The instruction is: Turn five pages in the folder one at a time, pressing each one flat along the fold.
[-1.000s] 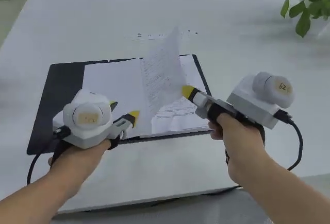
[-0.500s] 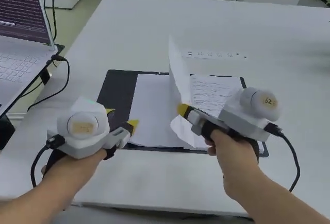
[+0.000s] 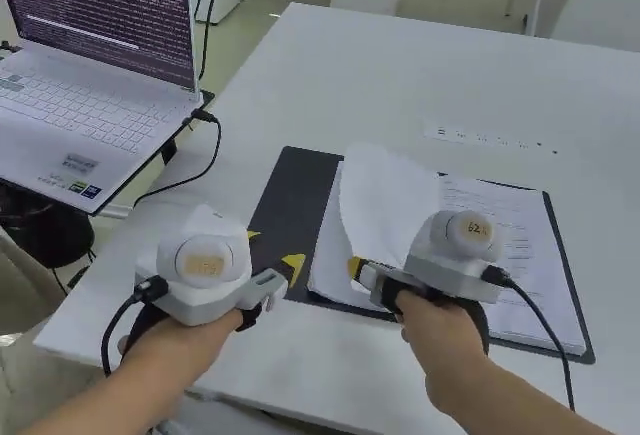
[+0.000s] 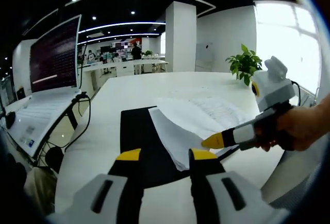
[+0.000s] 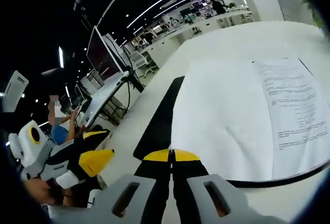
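Now right gripper (image 5: 171, 155) fingers pinch the page (image 3: 385, 200), swung leftward; left gripper (image 4: 166, 155) fingers spread.

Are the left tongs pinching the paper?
No, the left yellow-tipped tongs stand open, with the black folder cover showing between them.

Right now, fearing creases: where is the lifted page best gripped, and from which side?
Probably the page's near edge, from the folder's near side: it arches up there, clear of the stack, where the right gripper is shut on it.
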Demonstrator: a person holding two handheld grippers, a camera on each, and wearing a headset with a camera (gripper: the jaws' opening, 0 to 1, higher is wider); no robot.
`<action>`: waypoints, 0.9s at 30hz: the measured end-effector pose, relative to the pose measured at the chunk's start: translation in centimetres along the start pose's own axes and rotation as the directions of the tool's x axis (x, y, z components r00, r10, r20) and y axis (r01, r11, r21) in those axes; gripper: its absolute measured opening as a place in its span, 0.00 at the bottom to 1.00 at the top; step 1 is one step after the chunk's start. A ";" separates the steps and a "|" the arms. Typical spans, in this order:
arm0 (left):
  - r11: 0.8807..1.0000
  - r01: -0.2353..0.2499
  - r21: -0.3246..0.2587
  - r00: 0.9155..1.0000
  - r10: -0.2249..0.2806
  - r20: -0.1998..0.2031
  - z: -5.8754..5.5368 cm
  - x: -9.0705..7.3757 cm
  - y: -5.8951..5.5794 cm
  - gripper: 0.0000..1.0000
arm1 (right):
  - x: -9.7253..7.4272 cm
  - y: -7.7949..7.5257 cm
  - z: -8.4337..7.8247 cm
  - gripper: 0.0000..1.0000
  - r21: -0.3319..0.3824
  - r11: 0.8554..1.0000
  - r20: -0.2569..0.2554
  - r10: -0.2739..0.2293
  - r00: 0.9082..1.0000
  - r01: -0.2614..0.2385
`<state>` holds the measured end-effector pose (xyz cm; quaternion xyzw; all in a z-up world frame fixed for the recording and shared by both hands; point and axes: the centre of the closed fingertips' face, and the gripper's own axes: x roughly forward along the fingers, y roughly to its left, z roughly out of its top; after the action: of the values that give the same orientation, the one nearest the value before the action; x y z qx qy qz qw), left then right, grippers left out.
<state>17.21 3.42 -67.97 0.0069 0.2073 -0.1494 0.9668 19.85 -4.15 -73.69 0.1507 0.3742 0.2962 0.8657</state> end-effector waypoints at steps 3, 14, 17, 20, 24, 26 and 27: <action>1.000 -0.004 -0.010 1.000 0.004 -0.003 -0.2 0.2 0.1 0.34 | 1.3 0.1 -0.9 0.00 -0.017 1.000 -0.032 -0.006 0.999 0.006; 1.000 -0.009 -0.025 1.000 0.008 -0.022 -1.2 0.7 0.2 0.33 | 4.3 -0.6 -2.7 0.00 0.007 1.000 -0.099 -0.029 0.995 0.030; 0.999 -0.018 -0.037 1.000 0.017 -0.022 -1.3 0.6 0.5 0.33 | 4.6 -0.6 -3.0 0.00 0.035 0.999 -0.103 -0.029 0.994 0.033; 0.999 -0.025 -0.039 0.999 0.024 -0.022 -1.3 0.6 0.6 0.33 | 4.8 -0.8 -3.2 0.00 0.079 0.996 -0.097 -0.025 0.995 0.033; 0.999 -0.030 -0.042 0.999 0.029 -0.021 -1.3 0.6 0.7 0.32 | 4.7 -0.8 -3.3 0.00 0.082 0.996 -0.082 -0.015 0.997 0.022; 0.999 -0.031 -0.044 0.999 0.030 -0.021 -1.3 0.5 0.7 0.32 | 4.6 -0.6 -3.3 0.00 0.090 0.996 -0.067 -0.001 0.998 0.007; 0.999 -0.033 -0.042 0.999 0.032 -0.025 -1.4 0.5 0.8 0.32 | 4.6 -0.5 -3.3 0.01 0.097 0.995 -0.058 0.011 0.998 -0.005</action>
<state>17.31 4.11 -69.48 -0.0084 0.2219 -0.1291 0.9664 20.12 -1.54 -78.67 0.1849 0.4128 0.2855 0.8449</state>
